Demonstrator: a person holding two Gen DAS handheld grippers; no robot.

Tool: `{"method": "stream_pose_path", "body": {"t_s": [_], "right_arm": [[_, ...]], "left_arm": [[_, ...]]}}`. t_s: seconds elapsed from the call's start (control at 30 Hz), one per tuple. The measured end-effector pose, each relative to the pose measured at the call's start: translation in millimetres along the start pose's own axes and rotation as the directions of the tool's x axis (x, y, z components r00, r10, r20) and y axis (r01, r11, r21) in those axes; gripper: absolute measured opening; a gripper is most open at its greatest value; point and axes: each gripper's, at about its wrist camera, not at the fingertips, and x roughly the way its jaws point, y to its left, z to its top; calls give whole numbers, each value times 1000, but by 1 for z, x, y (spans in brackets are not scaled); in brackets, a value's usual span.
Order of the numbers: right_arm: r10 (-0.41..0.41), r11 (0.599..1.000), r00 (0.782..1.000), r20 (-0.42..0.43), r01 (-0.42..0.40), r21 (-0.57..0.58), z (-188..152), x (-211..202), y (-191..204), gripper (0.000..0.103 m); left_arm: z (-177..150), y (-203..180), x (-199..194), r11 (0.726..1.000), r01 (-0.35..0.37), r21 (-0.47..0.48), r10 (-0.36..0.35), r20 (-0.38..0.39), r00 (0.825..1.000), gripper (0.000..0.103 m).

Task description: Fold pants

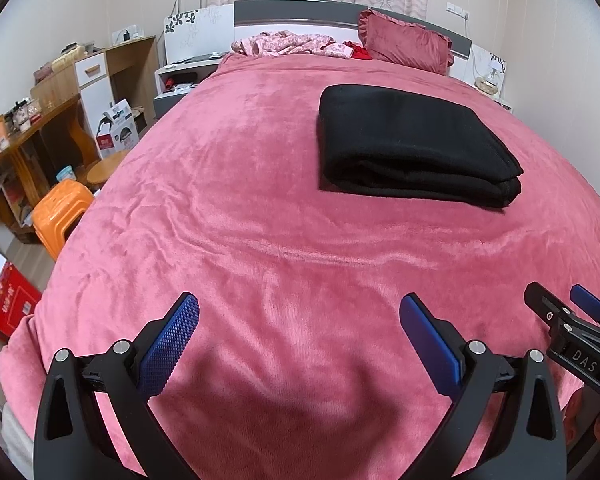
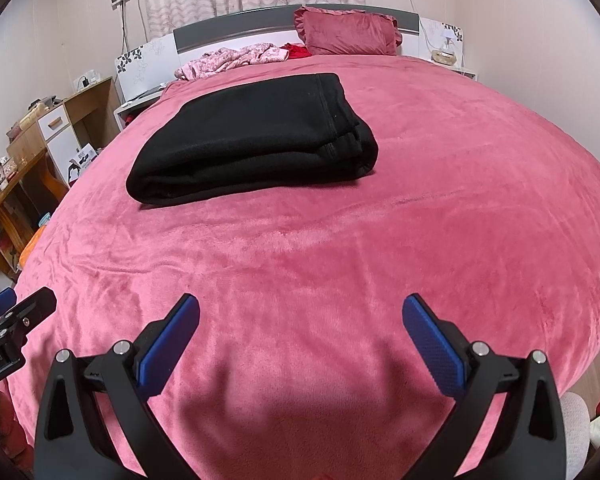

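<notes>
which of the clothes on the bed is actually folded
The black pants, a neat stacked rectangle mid-bed. The pink floral garment and the red one lie crumpled by the headboard, beside the pillow.

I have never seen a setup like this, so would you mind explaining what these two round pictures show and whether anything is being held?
Each picture comes from a fisheye camera mounted on a handheld two-finger gripper, looking forward along its blue-padded fingers. One view shows the left gripper, the other the right gripper. Both are open and hold nothing, hovering over a bed with a pink blanket. On it lie the black pants, already folded into a neat stack. A red pillow and crumpled pink clothing sit by the headboard.
</notes>
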Motion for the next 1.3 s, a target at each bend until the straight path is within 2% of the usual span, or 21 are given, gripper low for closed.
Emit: {"method": "stream_pose_path", "body": {"t_s": [1.3], "right_arm": [[10, 1000, 999, -37, -10, 4, -1, 10, -4, 101]], "left_arm": [[-4, 4, 9, 1000, 9, -1, -9, -44, 999, 100]]}}
